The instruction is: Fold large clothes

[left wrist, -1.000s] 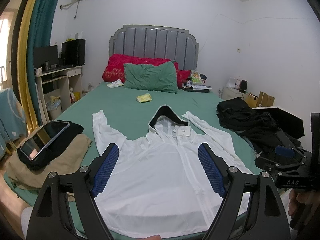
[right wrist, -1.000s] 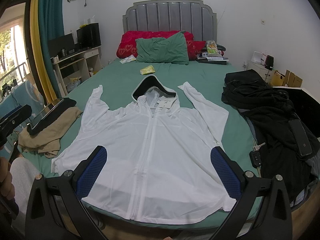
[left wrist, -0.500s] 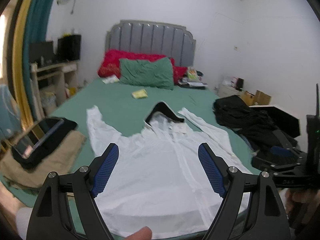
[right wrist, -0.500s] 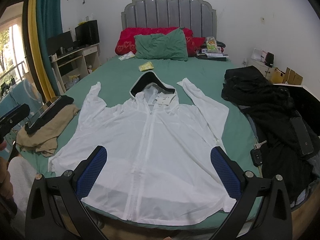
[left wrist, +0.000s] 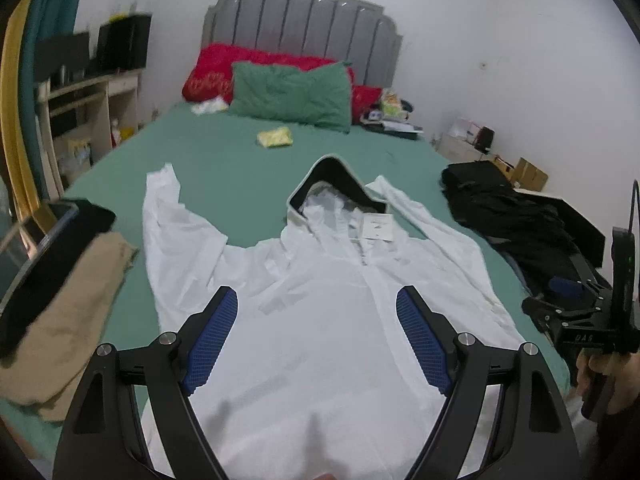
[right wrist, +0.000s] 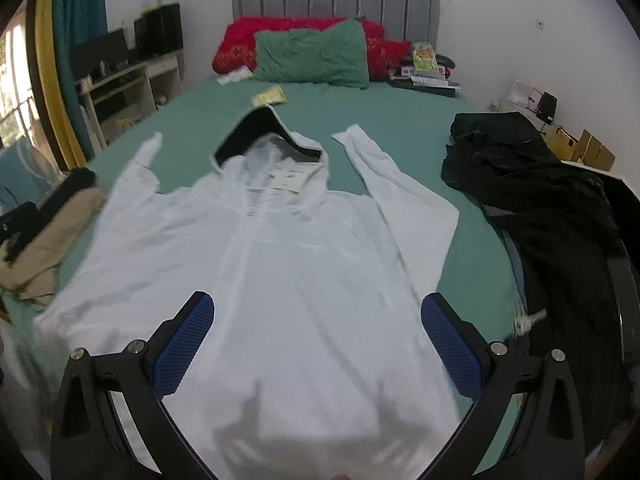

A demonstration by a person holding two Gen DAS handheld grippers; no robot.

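Note:
A white zip hoodie (left wrist: 320, 320) lies flat, front up, on the green bed (left wrist: 224, 168), hood toward the headboard, both sleeves spread out. It fills the right wrist view (right wrist: 304, 280) too. My left gripper (left wrist: 318, 340) is open and empty above the hoodie's lower body. My right gripper (right wrist: 318, 344) is open and empty above the lower body near the hem. The right gripper's body shows at the right edge of the left wrist view (left wrist: 580, 320).
A black clothes pile (right wrist: 540, 184) lies on the bed's right side, with keys (right wrist: 528, 320) beside it. Folded beige and black clothes with a tablet (left wrist: 52, 280) lie at the left. Pillows (left wrist: 292, 92) and a yellow packet (left wrist: 276, 136) lie near the headboard.
Both grippers have moved forward and lower over the hoodie, which looks larger now. Both stay open. The hoodie has not moved.

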